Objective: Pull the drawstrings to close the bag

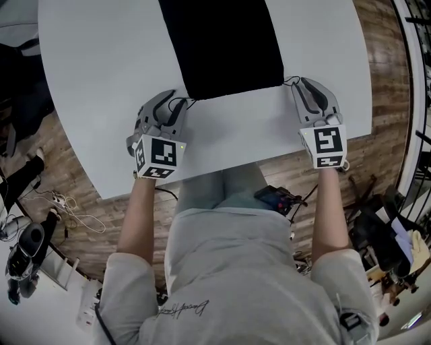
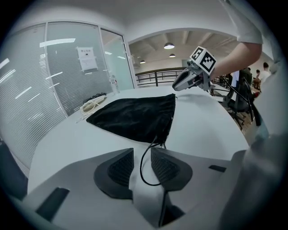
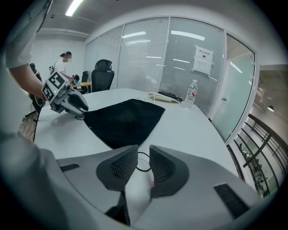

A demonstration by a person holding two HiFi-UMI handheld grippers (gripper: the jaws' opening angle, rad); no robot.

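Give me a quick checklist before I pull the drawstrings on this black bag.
1. Left drawstring loop lies between the left gripper jaws: ok.
2. Left gripper clamped on it: not ok, jaws stand apart.
3. Right drawstring loop lies between the right gripper jaws: ok.
4. Right gripper clamped on it: not ok, jaws stand apart.
5. Bag lying flat on the table: ok.

We see a broad white table (image 1: 101, 101) standing on a brown wood-plank floor (image 1: 384, 67). Tall glass partition walls with pale slatted blinds (image 3: 148, 58) line the room, one bearing a white paper notice (image 3: 203, 59). A black office chair (image 3: 102, 74) sits beyond, under a long ceiling strip light (image 3: 74, 6).
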